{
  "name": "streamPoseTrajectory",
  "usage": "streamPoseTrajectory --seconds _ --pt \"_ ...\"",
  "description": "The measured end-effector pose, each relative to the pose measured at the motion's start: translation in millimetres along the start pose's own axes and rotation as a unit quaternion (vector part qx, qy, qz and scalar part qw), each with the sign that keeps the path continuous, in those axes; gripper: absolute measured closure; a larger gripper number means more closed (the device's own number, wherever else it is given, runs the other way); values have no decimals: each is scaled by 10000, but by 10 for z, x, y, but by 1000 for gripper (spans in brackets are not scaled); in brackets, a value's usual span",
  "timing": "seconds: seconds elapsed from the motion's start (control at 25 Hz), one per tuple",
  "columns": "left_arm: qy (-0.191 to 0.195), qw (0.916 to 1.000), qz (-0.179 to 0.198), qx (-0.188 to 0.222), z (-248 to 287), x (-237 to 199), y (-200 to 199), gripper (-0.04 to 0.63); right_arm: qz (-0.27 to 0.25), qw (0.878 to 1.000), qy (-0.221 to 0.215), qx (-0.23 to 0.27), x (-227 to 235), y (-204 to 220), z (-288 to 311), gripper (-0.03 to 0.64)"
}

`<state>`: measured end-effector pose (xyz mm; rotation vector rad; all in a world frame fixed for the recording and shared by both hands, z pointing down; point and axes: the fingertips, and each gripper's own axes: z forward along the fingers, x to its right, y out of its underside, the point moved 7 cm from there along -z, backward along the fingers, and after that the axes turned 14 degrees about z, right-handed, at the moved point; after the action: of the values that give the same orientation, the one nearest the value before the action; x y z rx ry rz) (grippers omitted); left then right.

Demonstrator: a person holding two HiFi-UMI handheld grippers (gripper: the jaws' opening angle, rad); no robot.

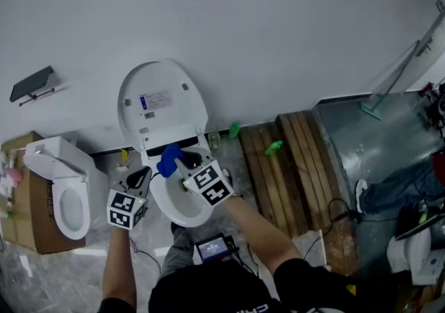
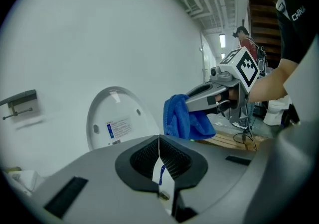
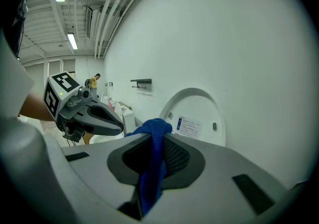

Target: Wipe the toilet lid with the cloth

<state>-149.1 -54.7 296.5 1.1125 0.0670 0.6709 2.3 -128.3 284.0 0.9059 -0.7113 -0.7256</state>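
The white toilet lid (image 1: 161,104) stands raised against the wall, with a label on its inner face; it also shows as the lid (image 2: 113,124) and the lid (image 3: 197,117). My right gripper (image 1: 179,161) is shut on a blue cloth (image 1: 169,159), held over the bowl (image 1: 177,209) just below the lid. The cloth (image 3: 151,161) hangs bunched between its jaws. My left gripper (image 1: 141,178) is shut with nothing in it, to the left of the bowl. In the left gripper view the cloth (image 2: 183,117) hangs from the right gripper ahead.
A second toilet (image 1: 64,190) stands on the left beside a cardboard box (image 1: 28,218). A wall bracket (image 1: 33,84) hangs at upper left. Wooden planks (image 1: 292,158) lie to the right, with a metal sheet (image 1: 379,141) beyond. Cables (image 1: 334,211) run across the floor.
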Motion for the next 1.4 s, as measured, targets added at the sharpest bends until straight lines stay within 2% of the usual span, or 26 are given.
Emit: streamPoseTrajectory --seconds 0.32,0.48,0.68,0.8,1.08,1.24,1.4 --pt "-91 9999 43 2 468 -1055 369 583 113 9995 285 22 245 -291 1096 571" --pt "-143 9998 152 8 727 -1428 494 583 5 9989 460 29 410 -431 1587 571" --pt "-262 9996 111 56 992 -1823 544 581 -137 9979 596 192 595 -767 2141 571" --pt "-375 9989 270 57 1103 -1993 549 581 -217 9968 707 304 688 -981 2444 571" --pt "-376 9990 183 144 1237 -2254 587 581 -461 9942 880 406 793 -1343 2919 571" --pt "-409 9990 149 126 1253 -2326 663 581 -467 9937 922 443 814 -1437 3145 571" --pt "-394 9992 82 52 1242 -2336 819 581 -500 9952 749 377 640 -1406 3384 571"
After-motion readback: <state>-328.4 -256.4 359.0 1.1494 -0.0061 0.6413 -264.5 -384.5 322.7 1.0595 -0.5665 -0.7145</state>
